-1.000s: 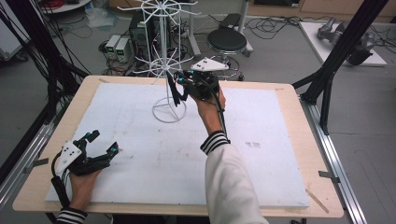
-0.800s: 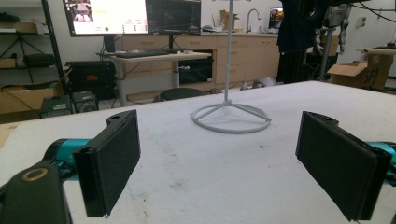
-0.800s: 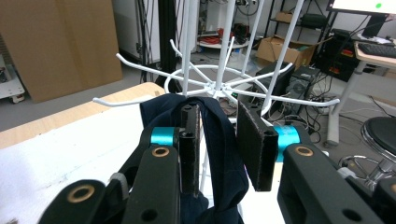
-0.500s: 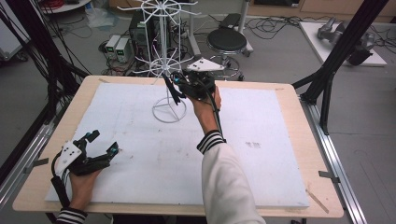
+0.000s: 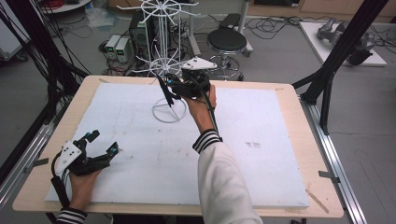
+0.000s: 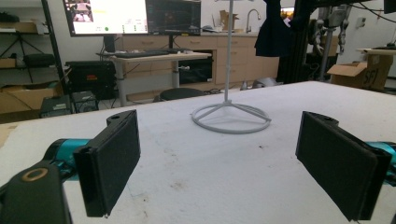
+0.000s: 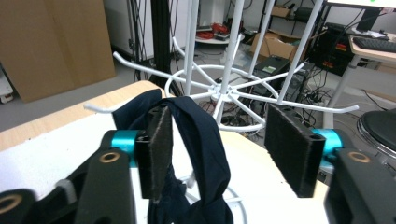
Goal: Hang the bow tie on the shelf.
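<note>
A white board (image 5: 261, 168) is laid on the wooden desk (image 5: 299, 116). A white wire rack (image 5: 164, 70) is stood near its 12 o'clock edge. Cables, boxes and a black stool (image 5: 226, 41) are seen on the floor behind.

The left gripper (image 5: 105, 147) is rested at 8 o'clock, and its fingers (image 6: 109, 161) are spread wide with nothing between them.

The right gripper (image 5: 170, 88) is held up by the rack. Its fingers (image 7: 294, 147) are open wide. A dark blue cloth (image 7: 201, 154) is draped over the left one and hangs down.
</note>
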Tool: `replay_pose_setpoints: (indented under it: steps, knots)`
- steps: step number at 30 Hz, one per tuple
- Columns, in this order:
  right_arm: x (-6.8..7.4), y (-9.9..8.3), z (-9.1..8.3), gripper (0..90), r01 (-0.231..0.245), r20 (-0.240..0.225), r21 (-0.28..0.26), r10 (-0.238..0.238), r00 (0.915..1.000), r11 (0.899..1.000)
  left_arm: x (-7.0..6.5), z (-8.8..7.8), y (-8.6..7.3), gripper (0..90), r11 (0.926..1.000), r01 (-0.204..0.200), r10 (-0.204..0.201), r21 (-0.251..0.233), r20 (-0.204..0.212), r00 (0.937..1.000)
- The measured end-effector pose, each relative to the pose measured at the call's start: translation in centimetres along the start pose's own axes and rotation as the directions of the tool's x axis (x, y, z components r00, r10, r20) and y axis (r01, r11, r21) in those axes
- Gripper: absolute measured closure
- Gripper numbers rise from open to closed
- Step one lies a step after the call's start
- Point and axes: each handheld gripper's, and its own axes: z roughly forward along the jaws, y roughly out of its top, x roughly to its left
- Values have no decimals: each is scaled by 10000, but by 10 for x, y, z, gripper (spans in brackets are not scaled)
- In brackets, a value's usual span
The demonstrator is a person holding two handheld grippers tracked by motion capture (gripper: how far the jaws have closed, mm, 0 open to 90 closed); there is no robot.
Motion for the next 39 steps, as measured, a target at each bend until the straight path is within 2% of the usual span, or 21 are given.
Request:
replay_pose_setpoints:
  steps: [2, 8, 12, 18, 28, 33, 39]
  knots:
    - [0, 0, 0, 365, -46, 22, -11, 46, 10000, 10000, 0, 0, 0, 142, 10000, 11, -11, 1, 4, 10000]
    - [1, -1, 3, 246, 180, 299, 127, -183, 9994, 9998, 0, 0, 0, 142, 10000, 18, -18, 3, 2, 10000]
    - [3, 0, 4, 236, 325, 336, 114, -329, 9989, 9994, 0, 0, 0, 142, 10000, 9, -9, 5, 1, 10000]
    - [3, 0, 3, 206, 250, 469, 126, -256, 9986, 9996, 0, 0, 0, 142, 10000, 13, -13, 5, 3, 10000]
    - [5, 0, 4, 166, 626, 609, 419, -651, 9960, 9972, 0, 0, 0, 142, 10000, 15, -15, 2, 1, 10000]
    - [8, 0, 4, 153, 990, 627, 606, -1028, 9927, 9932, 0, 0, 0, 142, 10000, 26, -26, -3, 5, 10000]
    - [12, 1, 4, 138, 1185, 494, 650, -1218, 9913, 9908, 0, 0, 0, 142, 10000, 21, -21, -7, 4, 10000]
